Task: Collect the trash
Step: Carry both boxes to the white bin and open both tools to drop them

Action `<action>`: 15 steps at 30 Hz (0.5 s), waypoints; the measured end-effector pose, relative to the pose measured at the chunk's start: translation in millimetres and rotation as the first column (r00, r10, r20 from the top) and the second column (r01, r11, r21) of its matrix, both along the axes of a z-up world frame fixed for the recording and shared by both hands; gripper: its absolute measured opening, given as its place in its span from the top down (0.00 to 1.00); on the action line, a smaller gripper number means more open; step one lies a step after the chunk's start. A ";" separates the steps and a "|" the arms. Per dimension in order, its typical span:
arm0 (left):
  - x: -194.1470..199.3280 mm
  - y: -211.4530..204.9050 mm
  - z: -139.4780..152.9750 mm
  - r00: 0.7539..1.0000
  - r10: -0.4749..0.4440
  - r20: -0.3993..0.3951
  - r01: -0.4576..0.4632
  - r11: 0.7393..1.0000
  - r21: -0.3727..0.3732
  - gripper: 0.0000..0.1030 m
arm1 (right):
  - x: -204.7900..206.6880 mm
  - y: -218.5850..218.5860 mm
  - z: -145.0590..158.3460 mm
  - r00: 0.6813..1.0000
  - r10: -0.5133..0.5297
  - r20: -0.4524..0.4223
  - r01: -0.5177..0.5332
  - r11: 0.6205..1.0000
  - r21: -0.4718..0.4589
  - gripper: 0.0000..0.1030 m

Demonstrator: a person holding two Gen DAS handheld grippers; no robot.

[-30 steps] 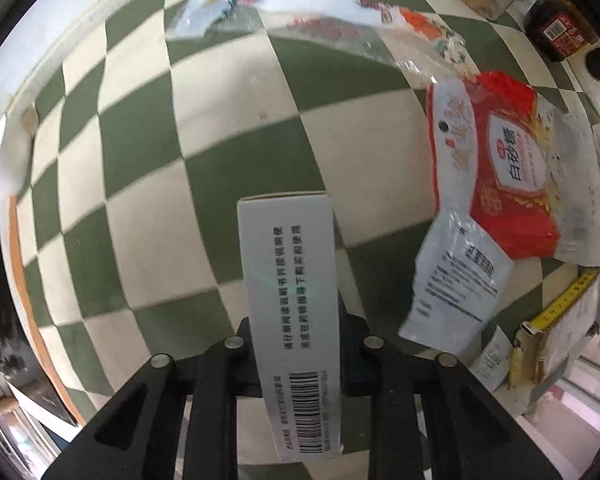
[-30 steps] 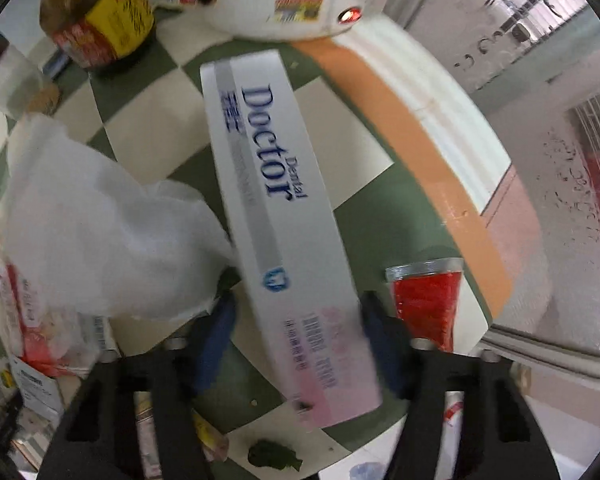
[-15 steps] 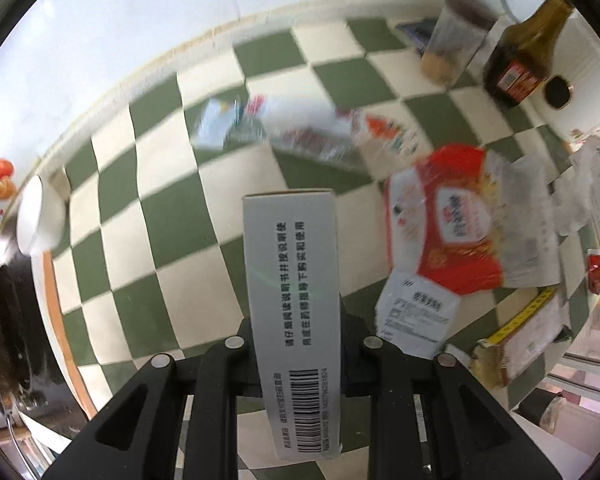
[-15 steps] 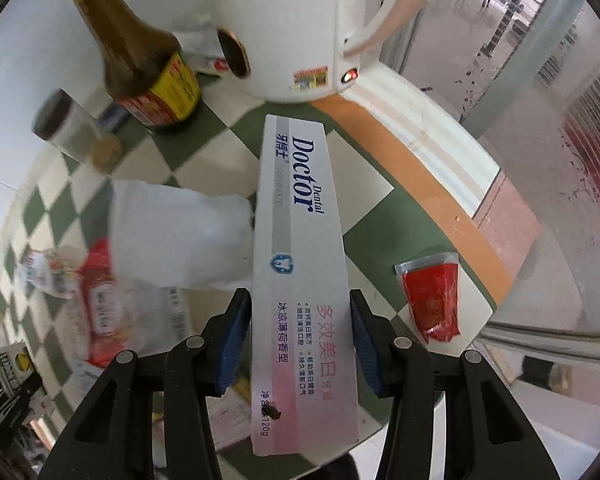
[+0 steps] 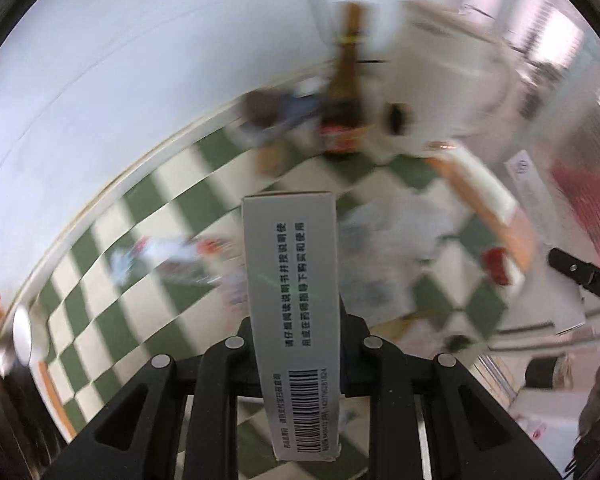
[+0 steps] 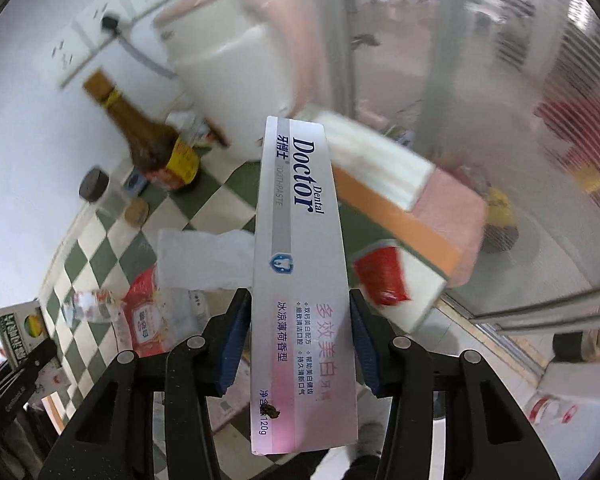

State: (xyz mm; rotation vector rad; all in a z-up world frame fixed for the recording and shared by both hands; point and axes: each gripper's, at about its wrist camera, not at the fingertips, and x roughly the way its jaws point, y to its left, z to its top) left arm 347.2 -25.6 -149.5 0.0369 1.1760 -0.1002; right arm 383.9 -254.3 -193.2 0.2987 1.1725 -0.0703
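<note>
We hold the left gripper [image 5: 296, 320] clamped on a narrow grey carton [image 5: 294, 320] with a barcode near its lower end, the box standing up between the black fingers above the green-and-white checkered counter [image 5: 112, 292]. Our right gripper [image 6: 300, 332] grips a white toothpaste box [image 6: 301, 280] between its blue pads [image 6: 232, 344]. Below lie a white plastic bag [image 6: 204, 258], a red sachet [image 6: 381, 278] and a red-and-white packet [image 6: 144, 312]; a brown bottle [image 6: 150, 140] stands beside a white kettle [image 6: 240, 80].

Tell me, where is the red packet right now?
In the right wrist view, the red packet lies on the checkered table, right of the toothpaste box, near the orange table edge.
</note>
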 end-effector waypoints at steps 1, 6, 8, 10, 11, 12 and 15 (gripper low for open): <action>0.3 -15.3 2.9 0.999 -0.032 0.005 0.032 0.999 -0.005 0.81 | -9.9 -13.7 3.9 1.000 -0.029 0.012 0.029 1.000 0.002 0.51; -17.5 -131.6 15.6 0.968 -0.251 0.025 0.252 0.968 -0.021 0.81 | -73.2 -92.1 12.4 0.983 -0.182 0.032 0.181 0.983 0.016 0.51; -30.6 -178.1 14.7 0.945 -0.328 0.019 0.328 0.944 -0.029 0.81 | -105.7 -128.0 9.3 0.969 -0.247 0.028 0.247 0.969 0.014 0.51; -45.9 -223.4 6.9 0.919 -0.395 0.001 0.395 0.918 -0.043 0.81 | -140.3 -164.5 -0.9 0.950 -0.312 0.009 0.311 0.950 0.015 0.51; -54.5 -248.2 -1.3 0.903 -0.429 -0.025 0.427 0.902 -0.054 0.81 | -161.1 -185.9 -10.0 0.937 -0.349 -0.010 0.349 0.937 0.018 0.51; -61.1 -267.6 -10.1 0.888 -0.457 -0.044 0.455 0.889 -0.062 0.81 | -181.4 -206.5 -21.0 0.923 -0.384 -0.031 0.384 0.923 0.022 0.51; -81.3 -328.5 -57.1 0.839 -0.531 -0.119 0.525 0.847 -0.080 0.81 | -238.8 -258.7 -64.0 0.878 -0.469 -0.097 0.474 0.880 0.031 0.51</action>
